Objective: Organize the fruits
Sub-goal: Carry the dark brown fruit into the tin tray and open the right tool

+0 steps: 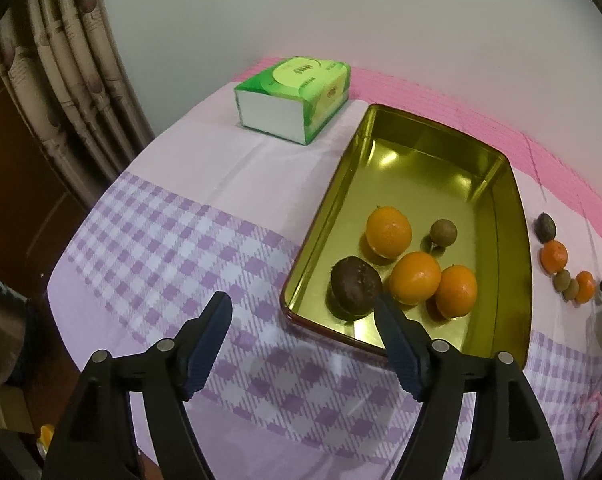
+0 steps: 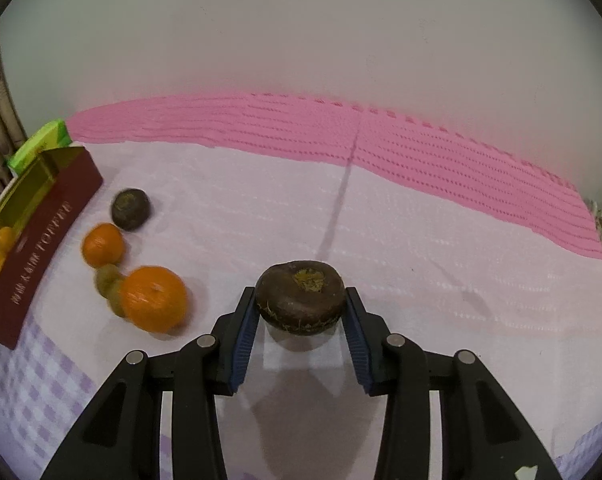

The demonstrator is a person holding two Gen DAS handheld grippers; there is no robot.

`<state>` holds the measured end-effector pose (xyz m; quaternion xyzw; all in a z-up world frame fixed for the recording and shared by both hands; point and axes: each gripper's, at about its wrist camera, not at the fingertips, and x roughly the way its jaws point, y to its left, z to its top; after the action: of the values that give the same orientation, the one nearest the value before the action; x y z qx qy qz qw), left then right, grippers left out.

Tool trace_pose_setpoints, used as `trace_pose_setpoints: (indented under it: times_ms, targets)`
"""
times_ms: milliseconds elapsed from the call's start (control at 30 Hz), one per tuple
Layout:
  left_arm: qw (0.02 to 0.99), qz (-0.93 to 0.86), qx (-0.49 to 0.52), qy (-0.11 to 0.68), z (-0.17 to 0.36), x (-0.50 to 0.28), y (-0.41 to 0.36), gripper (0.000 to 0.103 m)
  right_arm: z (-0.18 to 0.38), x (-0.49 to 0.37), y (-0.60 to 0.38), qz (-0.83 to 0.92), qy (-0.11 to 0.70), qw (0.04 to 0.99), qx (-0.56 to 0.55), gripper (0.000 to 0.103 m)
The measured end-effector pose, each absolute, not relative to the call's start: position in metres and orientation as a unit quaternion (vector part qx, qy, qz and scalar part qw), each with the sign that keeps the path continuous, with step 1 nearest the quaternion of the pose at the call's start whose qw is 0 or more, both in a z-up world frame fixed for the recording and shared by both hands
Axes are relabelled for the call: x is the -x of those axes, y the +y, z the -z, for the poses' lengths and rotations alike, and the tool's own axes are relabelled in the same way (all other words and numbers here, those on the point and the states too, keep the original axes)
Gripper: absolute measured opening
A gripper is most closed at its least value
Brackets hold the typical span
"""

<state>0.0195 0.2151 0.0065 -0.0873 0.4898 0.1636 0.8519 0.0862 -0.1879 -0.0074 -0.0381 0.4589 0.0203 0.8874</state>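
A gold tin tray (image 1: 497, 240) lies on the table and holds three oranges (image 1: 415, 278), a dark brown fruit (image 1: 355, 286) and a small brown fruit (image 1: 443, 232). My left gripper (image 1: 303, 306) is open and empty above the tray's near left corner. My right gripper (image 2: 301, 306) is shut on a dark brown fruit (image 2: 301, 302) and holds it above the cloth. To its left lie two oranges (image 2: 153, 298), two small greenish-brown fruits (image 2: 109, 278) and another dark fruit (image 2: 129, 208), beside the tray's red outer wall (image 2: 41, 256).
A green tissue pack (image 1: 293, 96) stands behind the tray to the left. The table has a purple checked cloth (image 1: 161, 240) and a pink mat (image 2: 421, 152) along the wall. A curtain (image 1: 73, 80) hangs at the far left past the table's edge.
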Motion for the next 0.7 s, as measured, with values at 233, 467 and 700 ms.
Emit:
trace_pose_setpoints:
  times_ms: [233, 467, 700]
  targets:
    - [0.852, -0.184, 0.098, 0.480, -0.011, -0.017, 0.223, 0.076, -0.018, -0.087, -0.153, -0.068, 0.442, 0.893, 0.044, 0.039]
    - [0.850, -0.197, 0.110, 0.476, -0.013, -0.016, 0.232, 0.078, -0.042, -0.085, -0.089, -0.147, 0.431, 0.889, 0.053, 0.039]
    - [0.847, -0.217, 0.132, 0.467, -0.016, -0.012, 0.245, 0.079, -0.049, -0.079, -0.014, -0.227, 0.426, 0.873, 0.078, 0.039]
